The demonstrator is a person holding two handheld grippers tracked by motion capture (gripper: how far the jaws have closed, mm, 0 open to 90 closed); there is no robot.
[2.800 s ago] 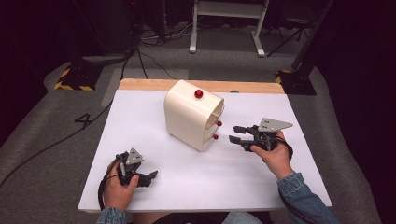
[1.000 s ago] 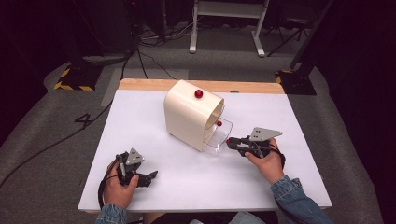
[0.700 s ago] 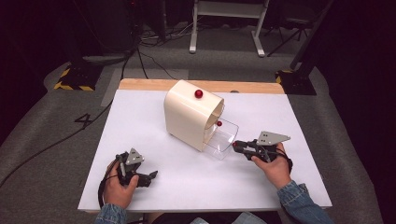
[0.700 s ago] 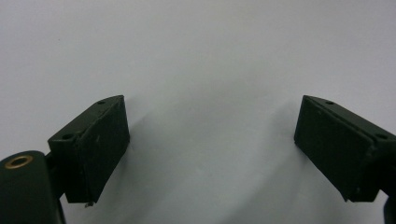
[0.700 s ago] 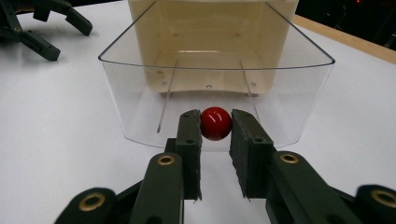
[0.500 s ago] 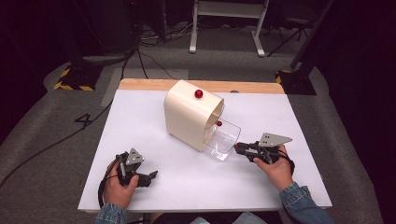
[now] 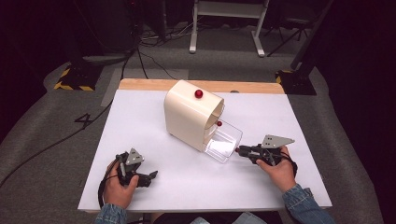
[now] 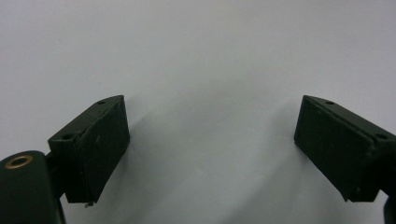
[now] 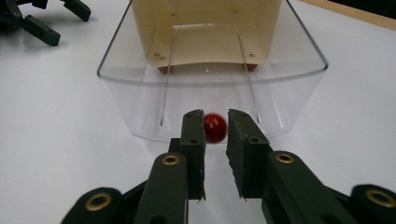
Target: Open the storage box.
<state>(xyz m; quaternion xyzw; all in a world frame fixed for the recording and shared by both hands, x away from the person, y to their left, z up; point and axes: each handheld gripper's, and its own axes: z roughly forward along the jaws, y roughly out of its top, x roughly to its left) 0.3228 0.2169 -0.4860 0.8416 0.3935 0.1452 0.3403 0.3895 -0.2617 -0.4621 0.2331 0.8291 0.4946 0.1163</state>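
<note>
A cream cabinet [image 7: 191, 119] with a rounded top stands mid-table, one red knob [image 7: 199, 94] on its top and another [image 7: 219, 123] on its front. A clear plastic drawer [image 7: 224, 142] sticks out of its base toward the right. My right gripper [image 7: 240, 150] is shut on that drawer's red knob [image 9: 215, 127]; in the right gripper view the knob sits pinched between the two fingertips [image 9: 194, 122], in front of the drawer [image 9: 140, 93]. My left gripper [image 7: 152, 176] rests low at the front left, its jaws wide apart [image 8: 210, 121] over bare tabletop.
The white table [image 7: 154, 116] has a wooden strip [image 7: 140, 84] along its far edge. Cables and a white stand [image 7: 224, 9] lie on the grey floor beyond. The left gripper's jaws [image 9: 42, 18] appear at the top left of the right gripper view.
My right gripper closed on the bottom drawer's knob and pulled toward the front right, sliding the clear drawer out of the cabinet. The left gripper stayed still.
</note>
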